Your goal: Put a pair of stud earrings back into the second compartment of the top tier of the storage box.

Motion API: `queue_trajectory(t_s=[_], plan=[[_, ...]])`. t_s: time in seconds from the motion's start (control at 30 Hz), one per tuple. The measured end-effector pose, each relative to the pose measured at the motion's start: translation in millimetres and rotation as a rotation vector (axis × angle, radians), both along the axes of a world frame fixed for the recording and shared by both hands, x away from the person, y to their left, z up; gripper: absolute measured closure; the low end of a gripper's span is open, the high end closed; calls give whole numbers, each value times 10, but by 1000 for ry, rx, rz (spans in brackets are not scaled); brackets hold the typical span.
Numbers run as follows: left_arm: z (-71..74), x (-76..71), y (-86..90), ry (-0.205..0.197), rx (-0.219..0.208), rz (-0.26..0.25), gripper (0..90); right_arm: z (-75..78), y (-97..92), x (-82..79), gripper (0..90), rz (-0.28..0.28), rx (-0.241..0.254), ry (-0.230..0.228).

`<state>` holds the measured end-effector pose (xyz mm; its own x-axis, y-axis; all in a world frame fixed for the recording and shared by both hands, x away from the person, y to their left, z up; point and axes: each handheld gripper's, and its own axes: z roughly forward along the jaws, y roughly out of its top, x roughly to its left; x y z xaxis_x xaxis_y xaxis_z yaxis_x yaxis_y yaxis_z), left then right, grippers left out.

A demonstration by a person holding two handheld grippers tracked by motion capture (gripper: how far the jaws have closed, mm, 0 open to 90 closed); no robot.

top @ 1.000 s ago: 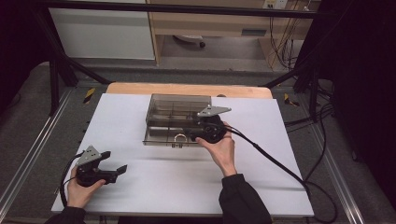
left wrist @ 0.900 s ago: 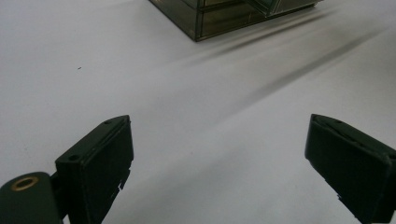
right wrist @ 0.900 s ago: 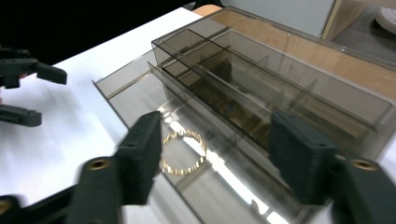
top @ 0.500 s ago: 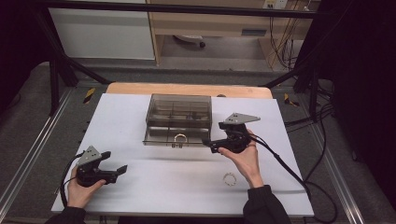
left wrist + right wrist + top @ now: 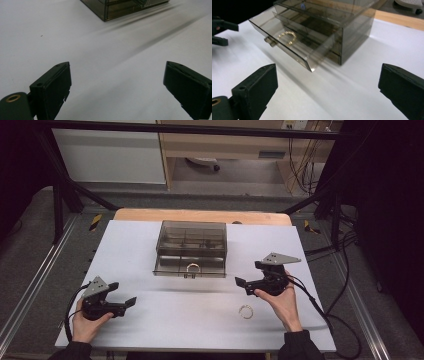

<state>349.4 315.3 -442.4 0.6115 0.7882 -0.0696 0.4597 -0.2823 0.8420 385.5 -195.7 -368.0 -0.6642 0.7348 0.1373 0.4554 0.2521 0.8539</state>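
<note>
The smoky drawer box [image 5: 127, 8] is cut off by the left gripper view's top edge; its contents blur.

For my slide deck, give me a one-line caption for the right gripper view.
Open right gripper faces a smoky clear drawer box, its drawer pulled out with a gold ring inside.

Each hand carries a black two-jaw claw. The left claw [image 5: 131, 302] has a chunky black body topped by a grey three-cornered plate, and a black cable loops from its rear. The right claw [image 5: 241, 283] wears the same grey plate, with a thicker black cable trailing behind it. Seen close in the left gripper view and the right gripper view, the jaws are flat, blocky black pads with small holes near their edges, and a brass-coloured ring sits at the lower left corner. Both of the person's sleeves are black.
</note>
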Motion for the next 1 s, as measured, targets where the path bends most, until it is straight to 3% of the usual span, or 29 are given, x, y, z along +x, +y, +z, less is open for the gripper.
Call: queue_trajectory(t_s=[0.33, 0.63, 1.0], plan=[[0, -1, -2, 0, 2, -1, 77, -226, -182, -108, 21, -18, -36, 42], [-2, 0, -4, 1, 2, -2, 77, -424, -253, -175, 43, 0, -62, 66], [-2, -1, -7, 2, 0, -3, 77, -635, -276, -238, 135, 35, -115, 104]])
